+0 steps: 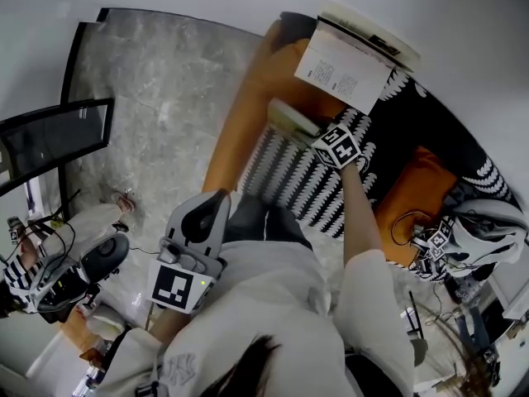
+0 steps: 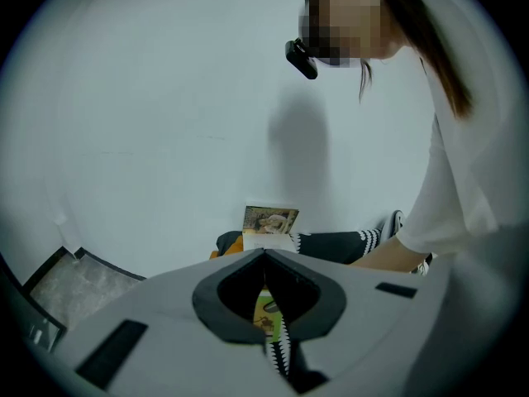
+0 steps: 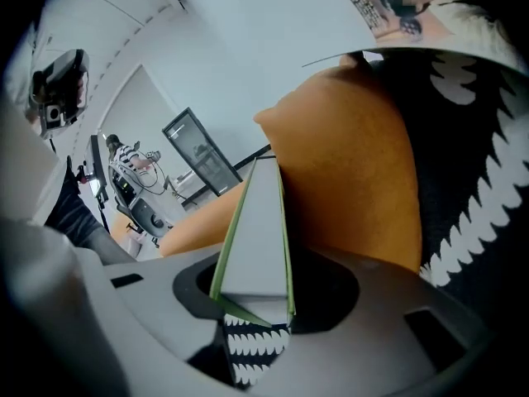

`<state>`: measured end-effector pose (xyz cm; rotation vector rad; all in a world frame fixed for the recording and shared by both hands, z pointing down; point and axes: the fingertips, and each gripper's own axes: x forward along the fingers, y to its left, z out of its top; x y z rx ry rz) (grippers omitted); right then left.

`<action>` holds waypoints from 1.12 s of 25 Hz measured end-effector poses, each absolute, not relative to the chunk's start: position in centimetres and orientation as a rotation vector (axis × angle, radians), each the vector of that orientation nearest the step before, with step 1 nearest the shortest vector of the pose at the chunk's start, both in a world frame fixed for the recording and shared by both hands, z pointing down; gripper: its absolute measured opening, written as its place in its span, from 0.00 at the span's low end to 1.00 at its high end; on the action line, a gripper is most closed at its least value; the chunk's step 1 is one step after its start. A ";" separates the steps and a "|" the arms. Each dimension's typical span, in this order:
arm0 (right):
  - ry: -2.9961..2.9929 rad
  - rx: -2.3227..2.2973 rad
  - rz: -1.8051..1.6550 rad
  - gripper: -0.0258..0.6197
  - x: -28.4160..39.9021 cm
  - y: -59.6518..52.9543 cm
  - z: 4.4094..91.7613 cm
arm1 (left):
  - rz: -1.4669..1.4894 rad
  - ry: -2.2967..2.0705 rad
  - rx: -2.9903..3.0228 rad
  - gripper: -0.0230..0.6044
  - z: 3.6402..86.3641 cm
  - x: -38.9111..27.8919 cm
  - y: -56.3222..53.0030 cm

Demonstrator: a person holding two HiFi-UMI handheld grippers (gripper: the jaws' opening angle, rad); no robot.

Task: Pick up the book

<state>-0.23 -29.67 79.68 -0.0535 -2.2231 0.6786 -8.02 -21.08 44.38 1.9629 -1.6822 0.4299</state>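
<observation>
A closed book (image 1: 289,119) with green covers lies on the orange sofa (image 1: 240,135), at the edge of a black-and-white patterned blanket (image 1: 307,187). My right gripper (image 1: 312,136) reaches down to it at arm's length. In the right gripper view the book (image 3: 256,238) runs edge-on between the jaws, its green covers against both pads, so my right gripper (image 3: 263,265) is shut on it. My left gripper (image 1: 220,197) hangs low at the left, shut and holding nothing; the left gripper view shows its tips (image 2: 264,253) meeting.
An open book (image 1: 347,60) leans against the white wall behind the sofa, as the open book (image 2: 269,222) also appears in the left gripper view. A second orange cushion (image 1: 417,190) lies right. Marble floor (image 1: 157,81) spreads left, with a seated person (image 1: 25,273) and equipment.
</observation>
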 end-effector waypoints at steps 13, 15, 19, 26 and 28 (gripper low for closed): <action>-2.319 0.350 1.008 0.27 3.2 -28.8 72.4 | 0.302 -1.685 2.078 0.05 42.0 -8.1 -19.2; -2.336 0.475 1.081 0.27 4.3 -28.2 70.8 | 0.276 -1.692 2.082 0.05 41.7 -8.3 -18.6; -2.358 0.747 1.248 0.27 6.8 -27.5 67.0 | 0.212 -1.692 2.096 0.05 41.4 -9.0 -18.7; -2.453 1.120 1.251 0.27 11.3 -24.2 56.1 | 0.075 -1.676 2.215 0.05 37.7 -8.7 -18.2; -2.476 1.177 1.218 0.27 12.1 -23.5 53.0 | 0.041 -1.660 2.261 0.05 36.4 -8.5 -18.2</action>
